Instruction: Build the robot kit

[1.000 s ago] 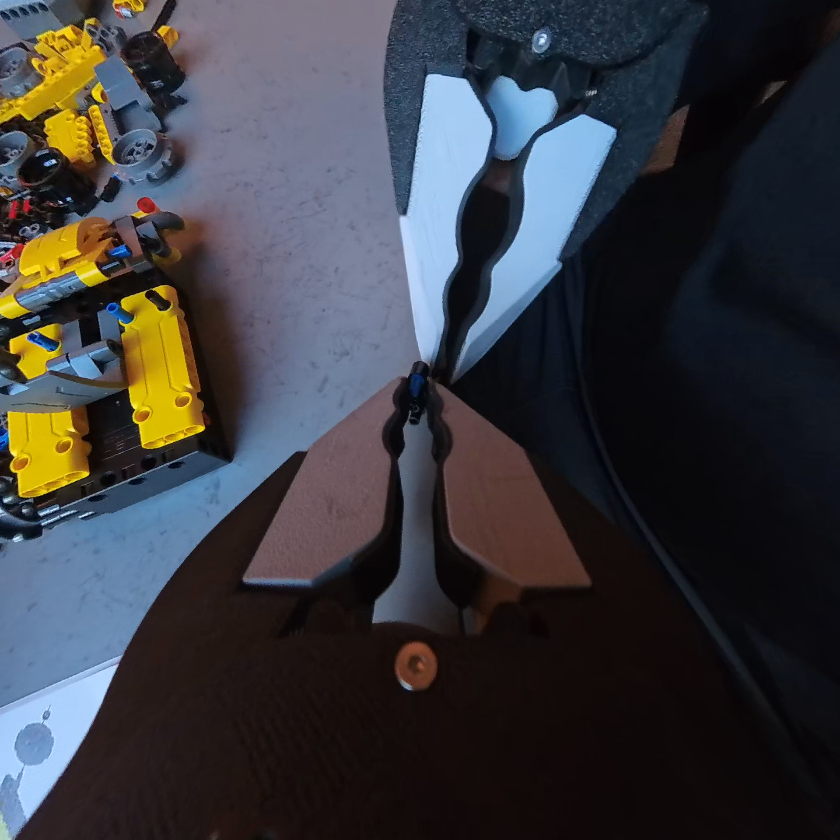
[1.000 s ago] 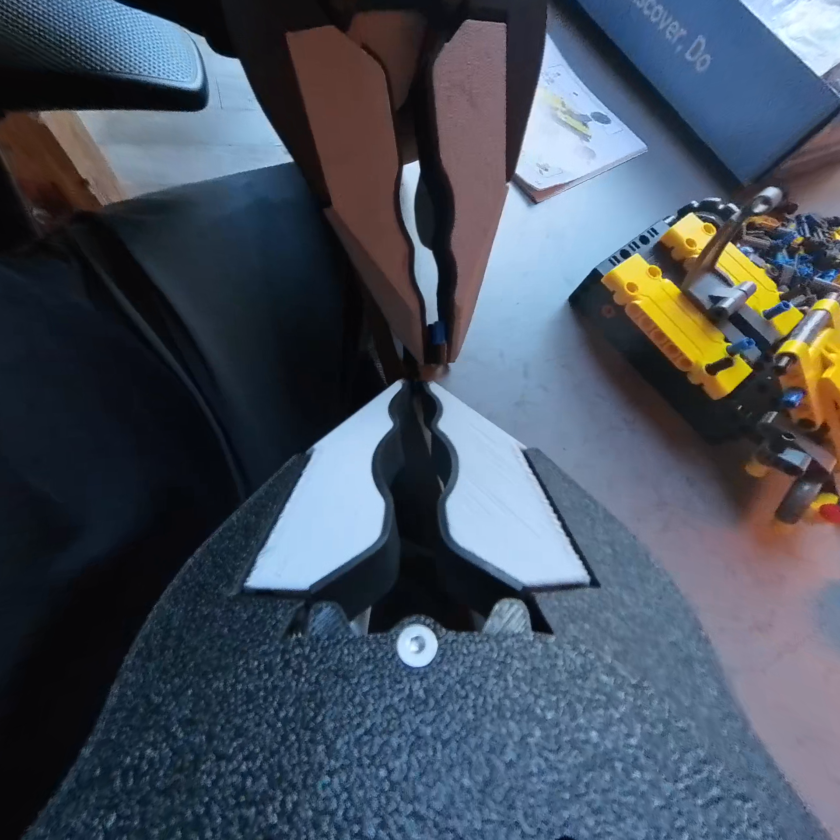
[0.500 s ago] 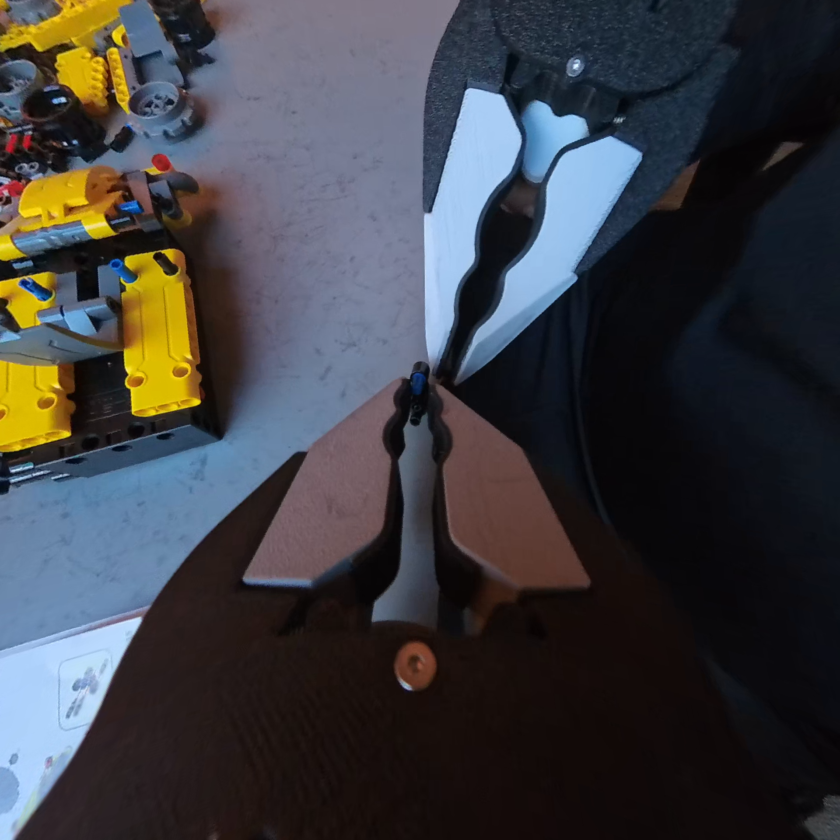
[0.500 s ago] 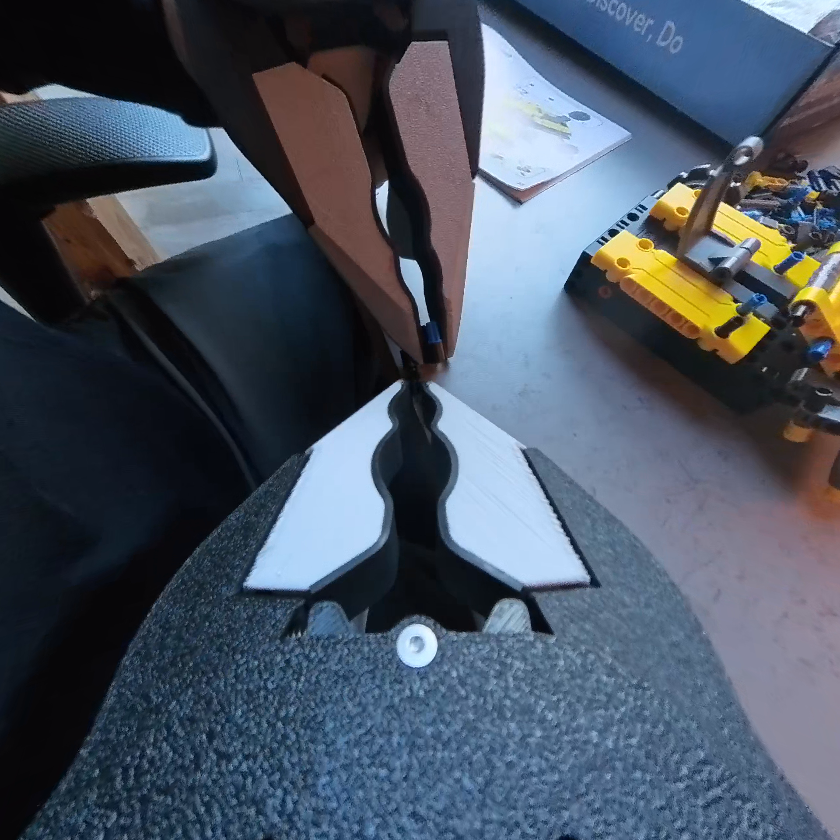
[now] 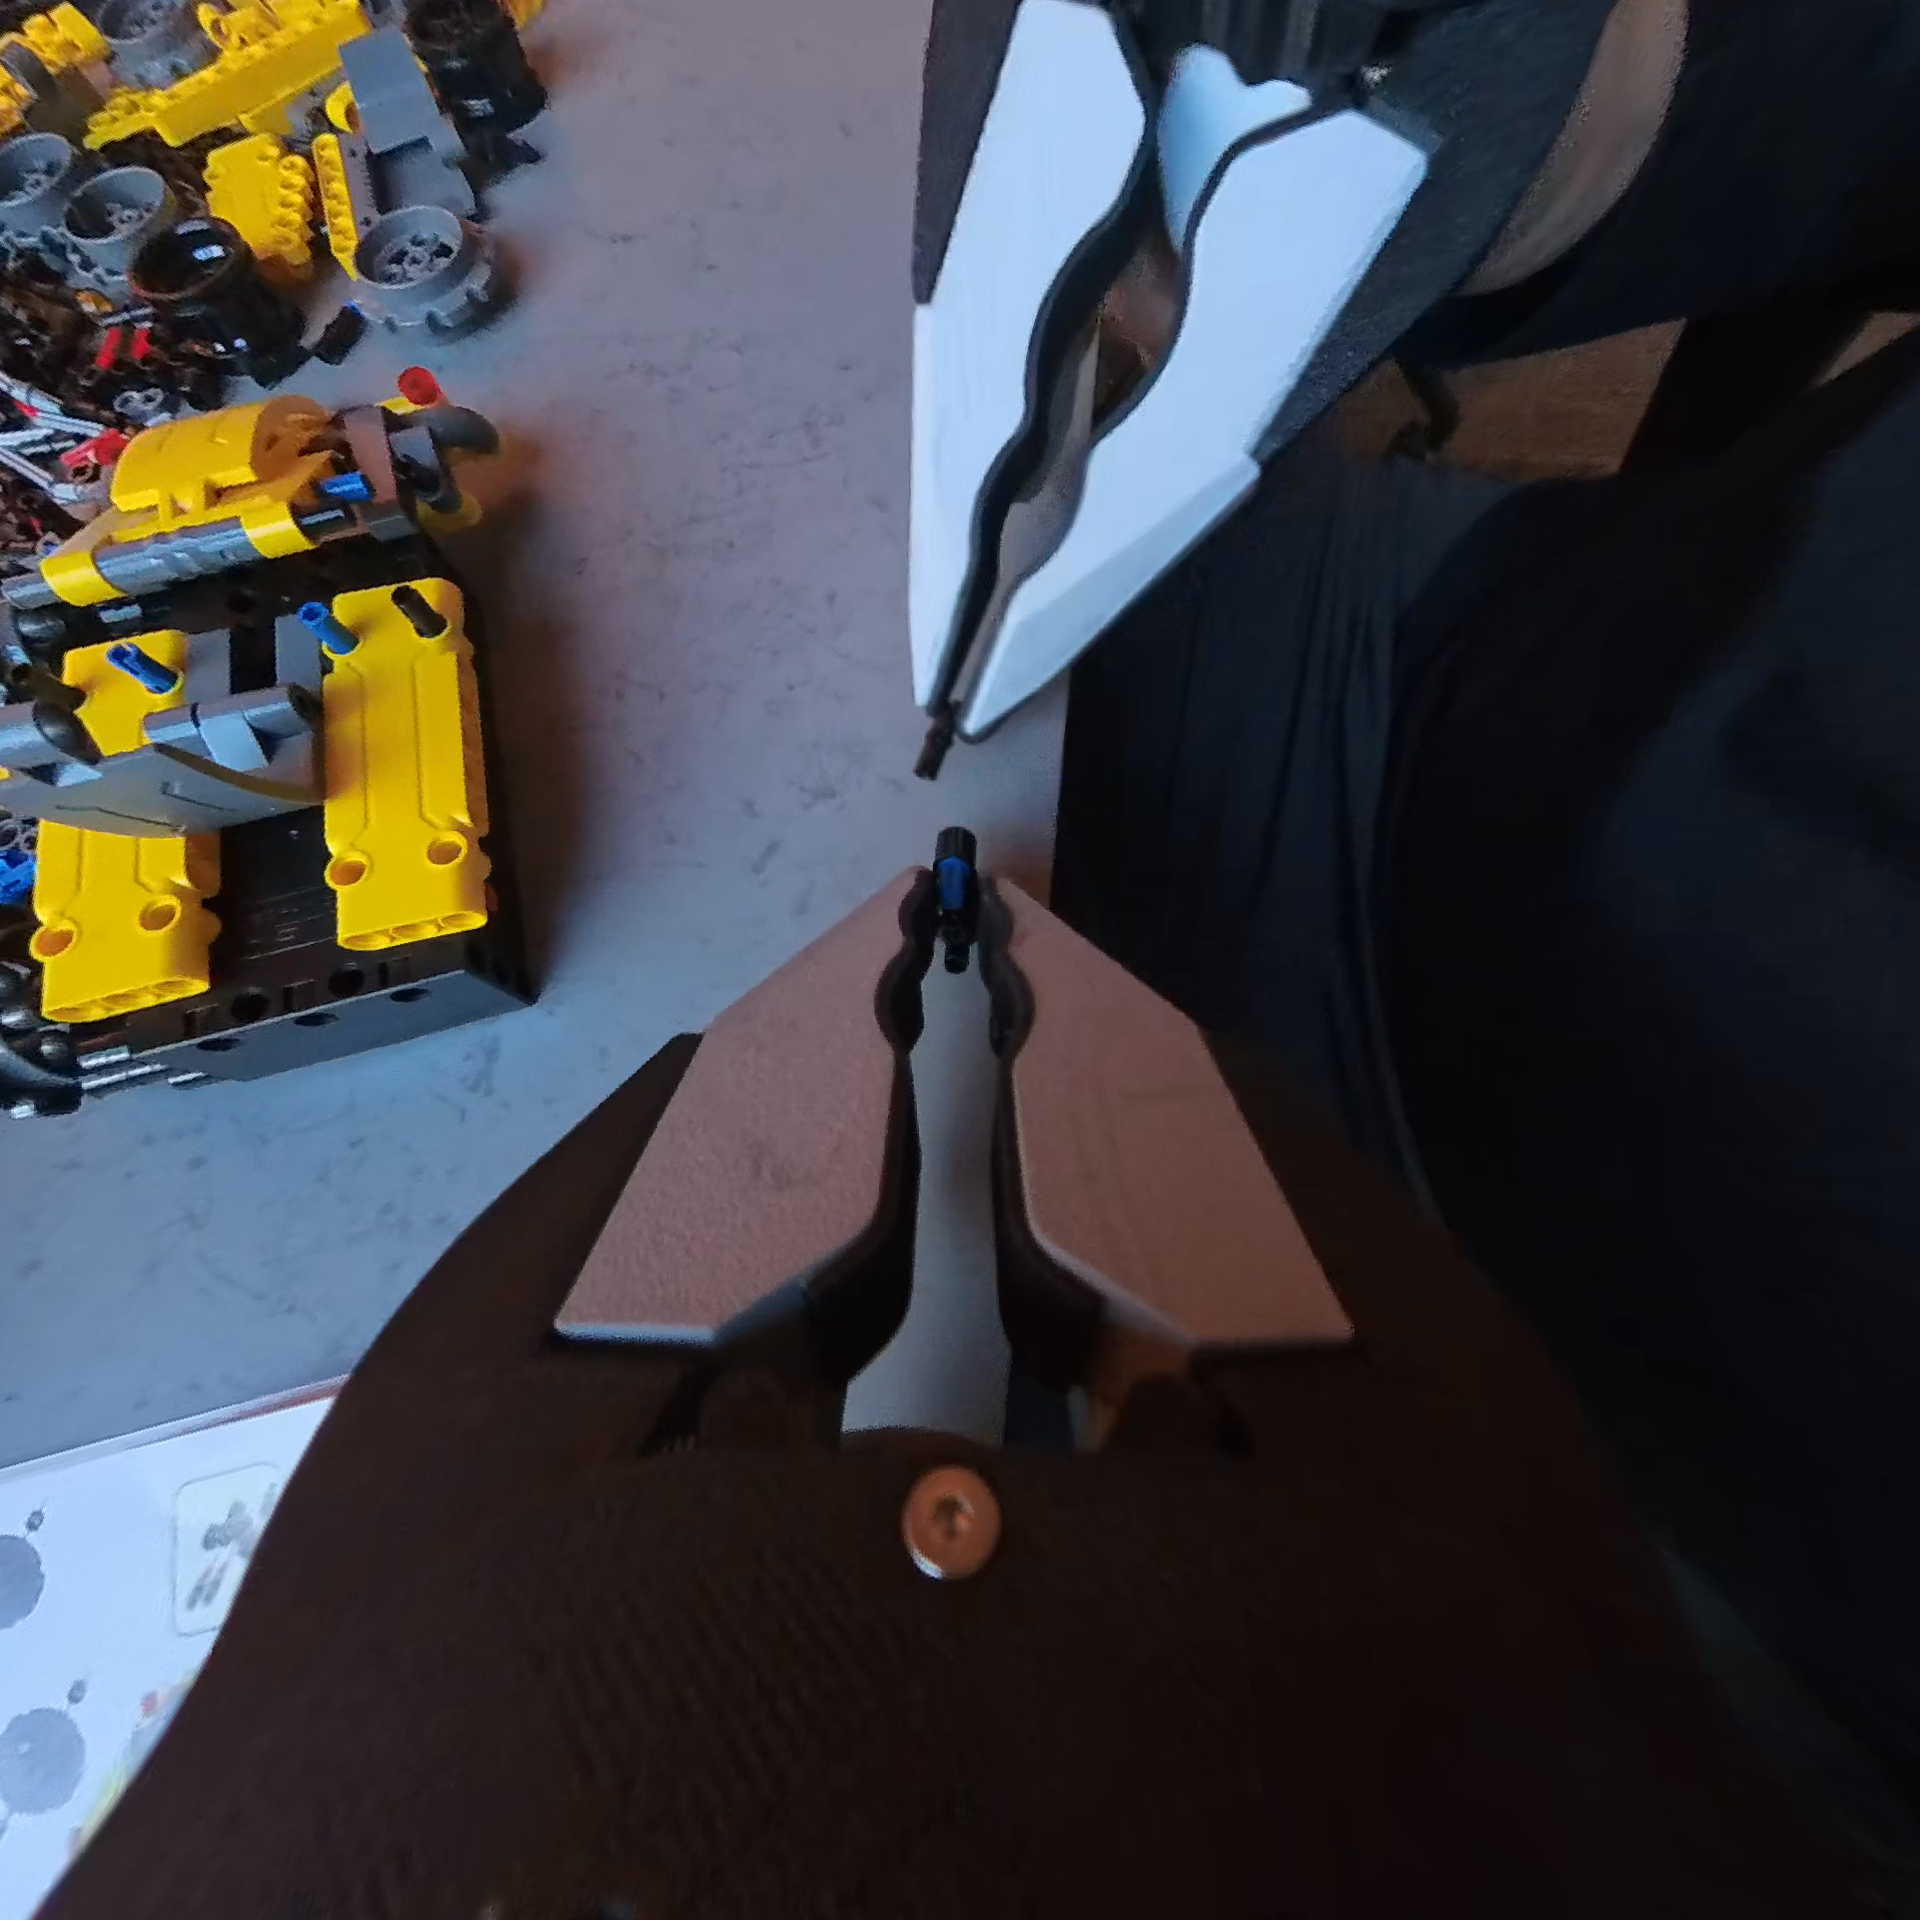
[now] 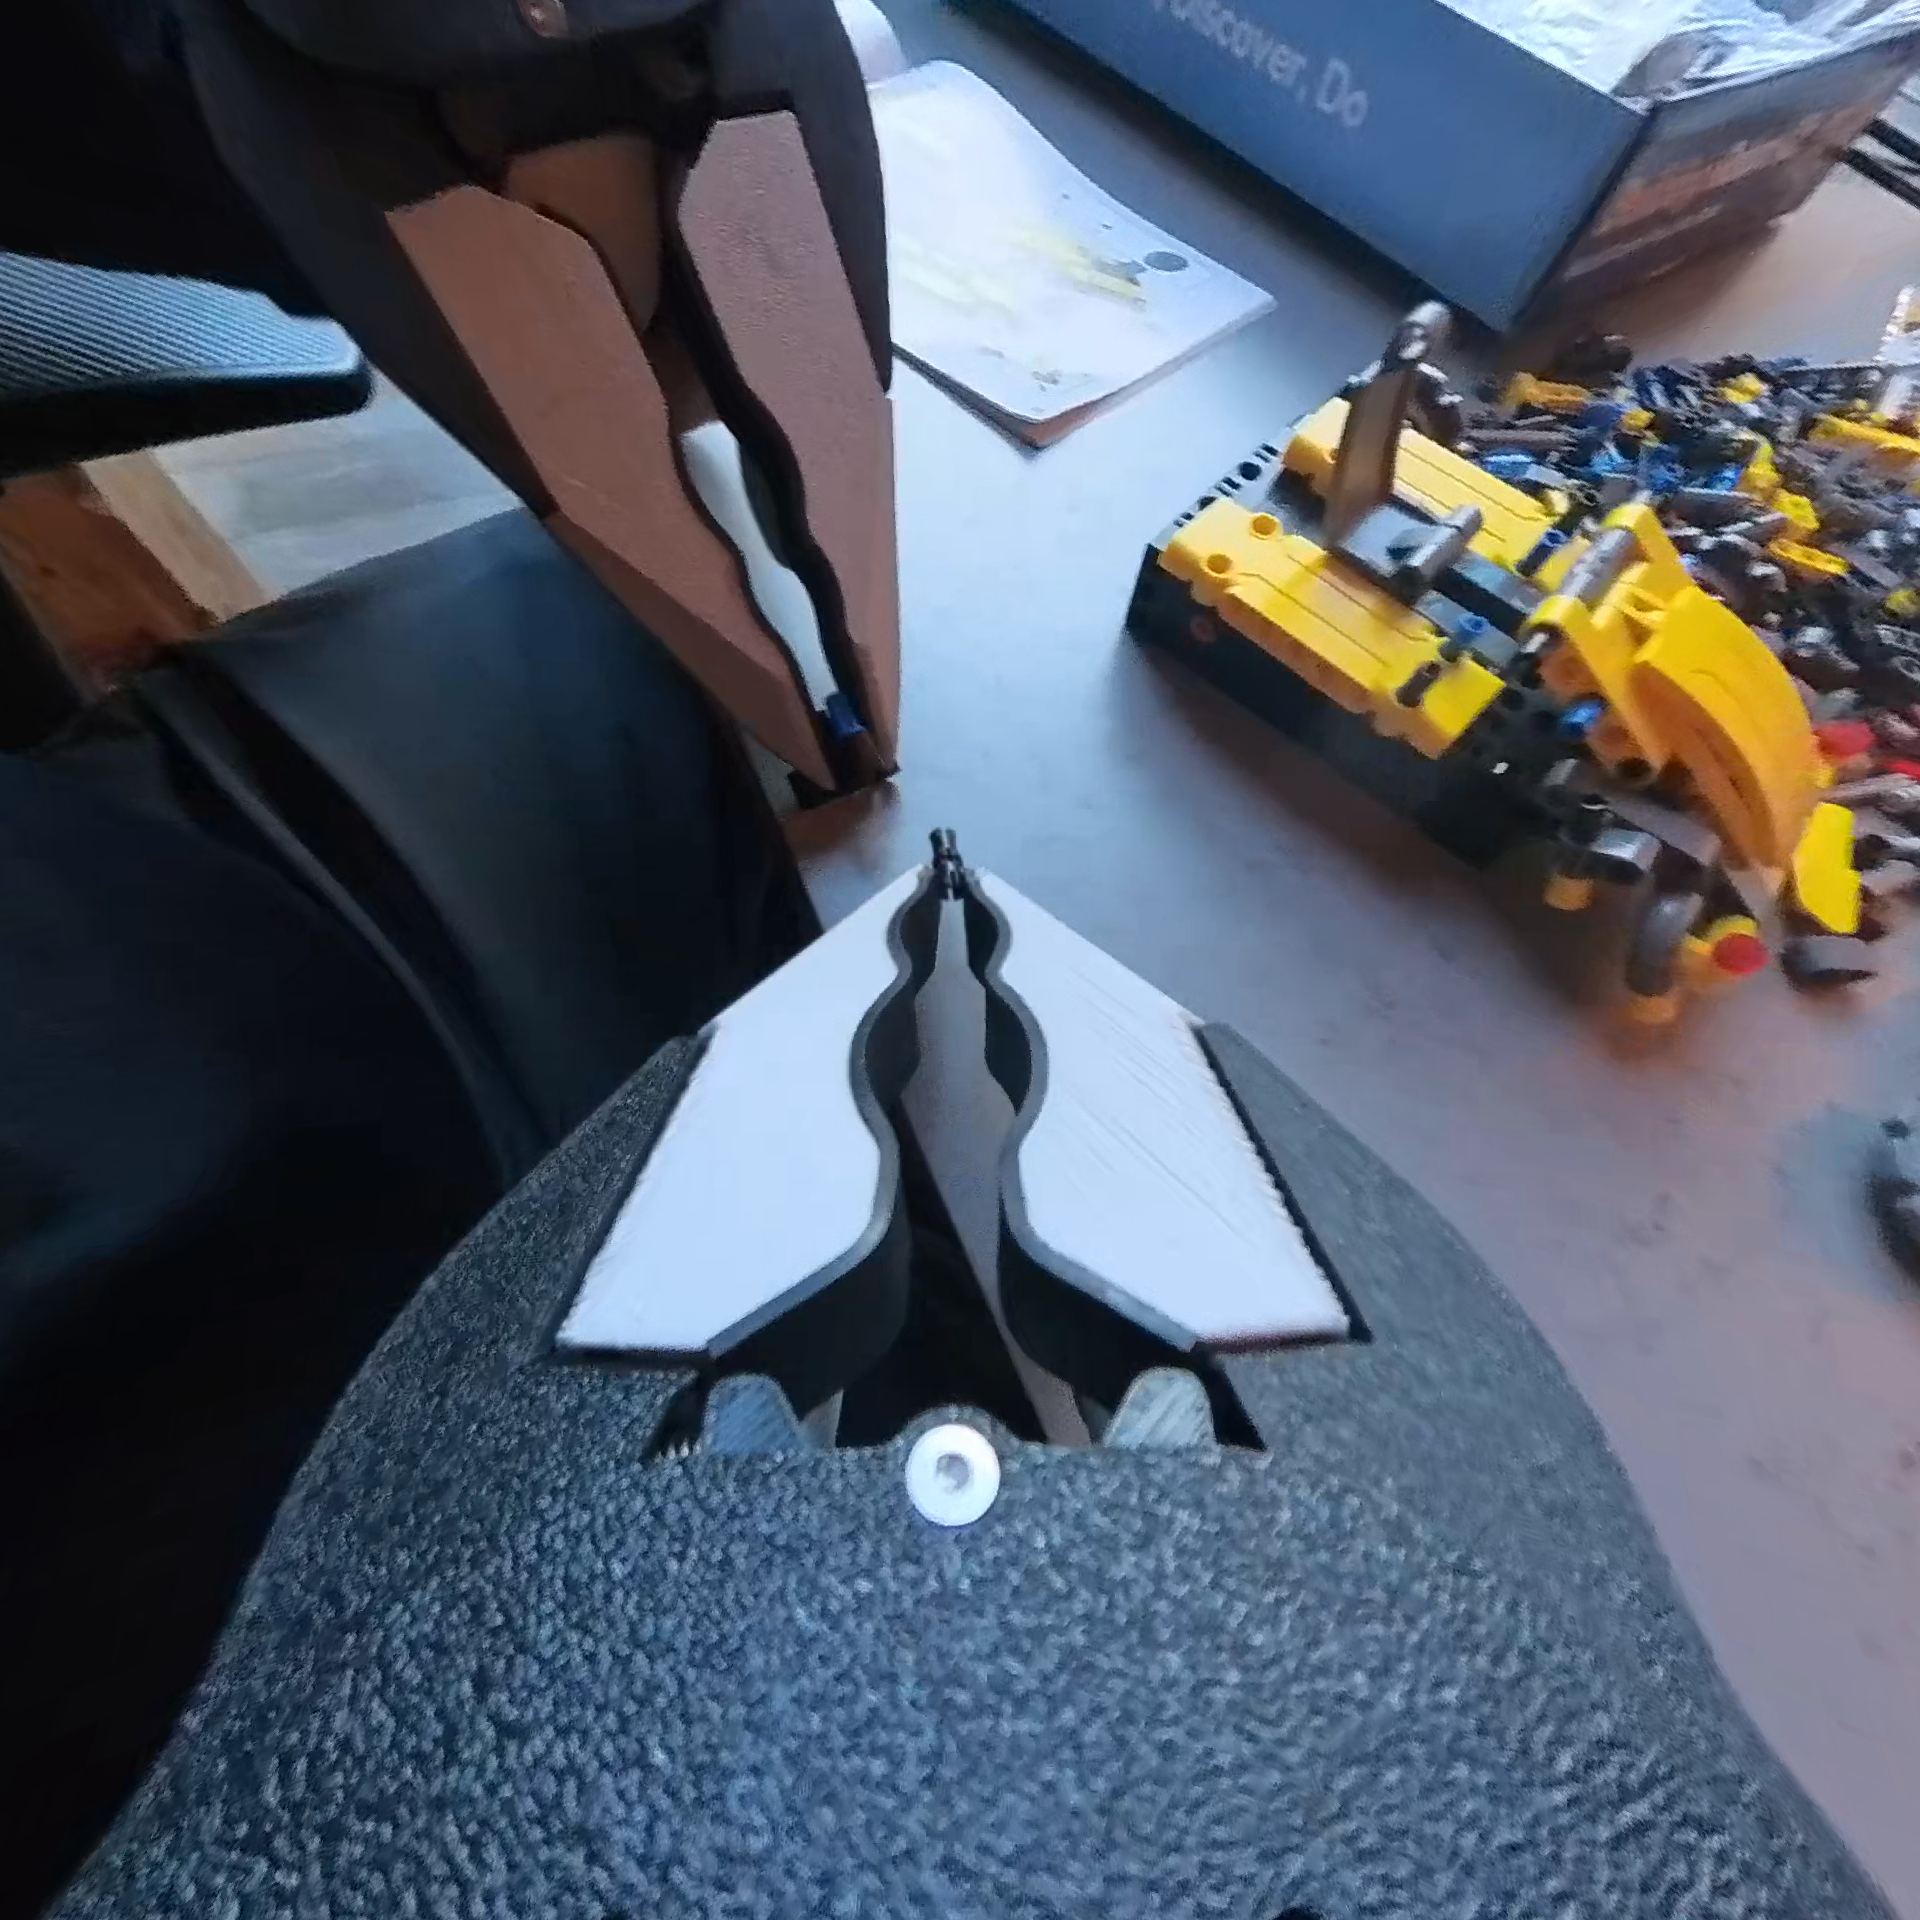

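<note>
Brown fingers (image 5: 790,1122) of the left gripper (image 5: 951,904) are nearly closed on a blue-and-black connector pin (image 5: 951,894), its long axis pointing along them toward the right gripper (image 5: 961,717) above the grey table (image 5: 675,520).

White fingers (image 6: 1132,1143) are pinched on a black pin (image 6: 944,862), aimed forward. Printed lettering is borne by the blue box (image 6: 1403,114), beyond a booklet (image 6: 1049,301) and yellow brick model (image 6: 1455,665).

right gripper (image 6: 948,883): white fingers pinch a thin black pin (image 6: 943,854) at their tips
left gripper (image 6: 844,743): brown fingers clamp a blue piece (image 6: 840,717), just beyond the pin, apart from it
table (image 6: 1091,790): grey
right side: yellow-and-black brick model (image 6: 1455,644), loose parts (image 6: 1766,457)
far: booklet (image 6: 1049,301), blue box (image 6: 1455,125)
</note>
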`<state>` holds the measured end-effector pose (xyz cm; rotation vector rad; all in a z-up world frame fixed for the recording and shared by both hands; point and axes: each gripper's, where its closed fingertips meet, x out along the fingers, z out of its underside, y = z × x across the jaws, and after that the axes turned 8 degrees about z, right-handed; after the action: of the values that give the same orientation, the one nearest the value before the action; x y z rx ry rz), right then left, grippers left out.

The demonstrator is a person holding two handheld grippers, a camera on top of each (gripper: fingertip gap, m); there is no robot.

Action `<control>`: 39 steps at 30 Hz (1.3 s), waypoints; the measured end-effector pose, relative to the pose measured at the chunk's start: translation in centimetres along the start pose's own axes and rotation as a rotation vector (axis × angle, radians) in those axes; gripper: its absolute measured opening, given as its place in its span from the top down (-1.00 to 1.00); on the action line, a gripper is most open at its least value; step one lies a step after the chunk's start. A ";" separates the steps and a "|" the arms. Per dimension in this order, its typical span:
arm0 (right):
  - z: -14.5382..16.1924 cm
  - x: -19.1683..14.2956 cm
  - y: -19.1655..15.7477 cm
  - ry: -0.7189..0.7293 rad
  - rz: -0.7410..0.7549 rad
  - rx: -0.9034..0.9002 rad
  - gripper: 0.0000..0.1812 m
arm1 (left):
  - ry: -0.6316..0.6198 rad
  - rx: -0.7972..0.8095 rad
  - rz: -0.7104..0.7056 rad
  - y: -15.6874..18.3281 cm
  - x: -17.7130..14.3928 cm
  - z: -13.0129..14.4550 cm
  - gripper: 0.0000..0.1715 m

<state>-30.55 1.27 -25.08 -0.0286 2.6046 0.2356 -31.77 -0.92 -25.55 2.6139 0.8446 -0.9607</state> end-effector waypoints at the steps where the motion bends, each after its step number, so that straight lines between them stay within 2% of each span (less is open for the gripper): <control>1: 0.1 0.0 0.5 -0.022 0.025 -0.019 0.96 | -0.002 0.010 -0.003 0.0 0.0 0.0 0.96; 4: 1.1 0.5 1.6 -0.124 0.062 -0.049 0.96 | -0.004 0.005 -0.001 -0.2 -0.1 0.1 0.95; 9: 1.5 0.7 1.7 -0.174 -0.046 0.084 0.95 | -0.009 0.023 -0.020 -0.5 -0.4 0.4 0.96; 13: 1.4 0.7 2.1 -0.158 -0.098 0.156 0.91 | -0.017 0.052 -0.064 -1.0 -0.7 0.5 0.95; 15: 1.1 0.3 2.2 -0.126 -0.112 0.180 0.83 | -0.019 0.072 -0.100 -1.3 -0.8 0.6 0.96; 23: 1.3 0.0 2.3 -0.117 -0.116 0.132 0.72 | 0.007 0.087 -0.147 -2.2 -1.2 0.2 0.96; 26: 0.1 -0.5 1.7 -0.044 -0.145 0.085 0.67 | 0.105 0.126 -0.150 -2.0 -1.8 -1.3 0.96; 30: -3.4 -1.3 -0.9 0.103 -0.253 0.028 0.56 | 0.371 0.174 -0.088 -0.1 -3.3 -5.1 0.96; 33: -5.5 -2.1 -1.9 0.195 -0.317 0.028 0.55 | 0.560 0.185 -0.019 1.4 -4.8 -7.1 0.95; 35: -6.5 -2.7 -2.3 0.238 -0.357 0.039 0.62 | 0.631 0.164 0.014 1.9 -5.4 -7.6 0.95; 39: -8.1 -4.0 -2.9 0.309 -0.416 0.069 0.62 | 0.725 0.137 0.049 2.4 -6.4 -8.3 0.95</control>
<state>-30.92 -3.12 -16.66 -0.6189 2.8286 -0.0115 -30.04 -2.36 -15.05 3.1167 0.8634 -0.0203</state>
